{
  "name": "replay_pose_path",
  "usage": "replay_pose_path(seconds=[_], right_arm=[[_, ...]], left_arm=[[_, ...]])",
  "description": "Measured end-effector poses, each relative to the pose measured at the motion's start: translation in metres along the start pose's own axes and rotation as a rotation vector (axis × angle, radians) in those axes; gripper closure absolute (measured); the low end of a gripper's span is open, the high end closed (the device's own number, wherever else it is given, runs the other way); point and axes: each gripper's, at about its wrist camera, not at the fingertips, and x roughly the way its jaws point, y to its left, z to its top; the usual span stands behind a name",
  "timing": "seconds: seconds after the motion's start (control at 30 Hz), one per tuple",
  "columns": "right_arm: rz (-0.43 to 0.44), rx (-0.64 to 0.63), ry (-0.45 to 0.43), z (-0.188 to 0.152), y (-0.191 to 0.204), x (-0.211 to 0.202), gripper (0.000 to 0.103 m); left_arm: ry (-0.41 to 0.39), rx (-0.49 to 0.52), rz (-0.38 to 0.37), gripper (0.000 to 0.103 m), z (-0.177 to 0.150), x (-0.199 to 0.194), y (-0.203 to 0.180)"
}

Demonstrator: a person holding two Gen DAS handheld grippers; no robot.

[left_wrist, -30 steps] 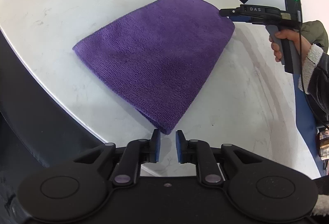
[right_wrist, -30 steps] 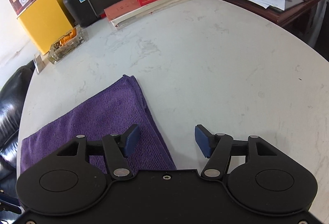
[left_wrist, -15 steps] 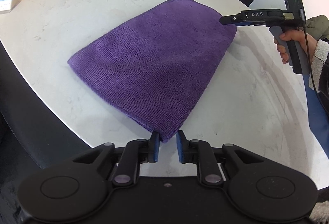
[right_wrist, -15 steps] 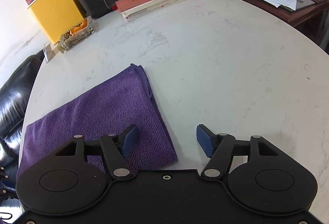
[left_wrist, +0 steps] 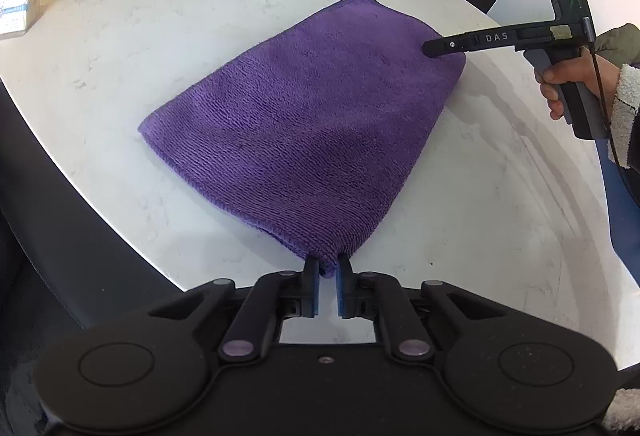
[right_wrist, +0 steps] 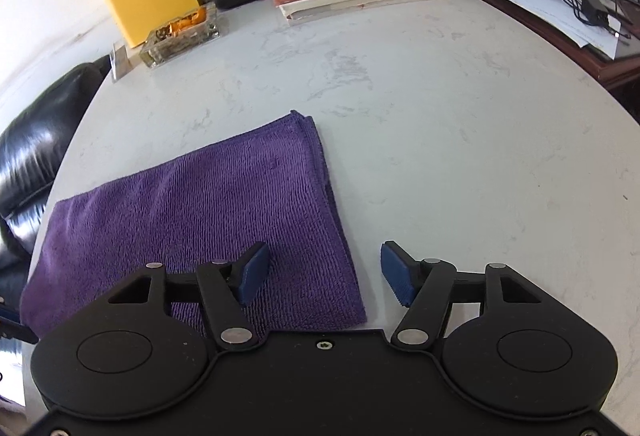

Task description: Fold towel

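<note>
Lying flat on the round white surface, the purple towel is folded into a thick pad. The left claw has just closed and now pinches the towel's near corner between its blue pads; the very tip of that corner is hidden between them. The right claw has been closing but is partly open, with nothing pinched. Its left finger hangs over the towel's other near corner and its right finger over the bare surface. From the left camera, the right claw's tip covers a bit of that corner, so you cannot tell if it touches. A hand holds its handle, and the sleeve is cut off. A glass dish sits far back, its contents too blurry to name.
</note>
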Motion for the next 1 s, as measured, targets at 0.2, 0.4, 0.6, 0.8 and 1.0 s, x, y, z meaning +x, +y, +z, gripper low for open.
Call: replay_pose_path(seconds=[0.2, 0.4, 0.6, 0.8, 1.0], right_arm=[[0.008, 0.036, 0.011, -0.004, 0.002, -0.003, 0.084], [-0.024, 0.174, -0.015, -0.019, -0.007, -0.014, 0.088], [-0.090, 0.376, -0.069, -0.058, -0.016, -0.042, 0.088], [-0.150, 0.611, -0.133, -0.125, 0.002, -0.084, 0.088], [-0.248, 0.700, -0.155, -0.169, 0.059, -0.108, 0.088]], left_arm=[[-0.011, 0.006, 0.006, 0.096, 0.000, 0.000, 0.005], [-0.028, 0.030, 0.021, 0.096, 0.010, 0.004, 0.011], [-0.039, 0.079, 0.027, 0.096, 0.035, 0.017, 0.012], [-0.050, 0.166, 0.025, 0.096, 0.069, 0.035, 0.019], [-0.030, 0.293, -0.039, 0.096, 0.102, 0.050, 0.022]])
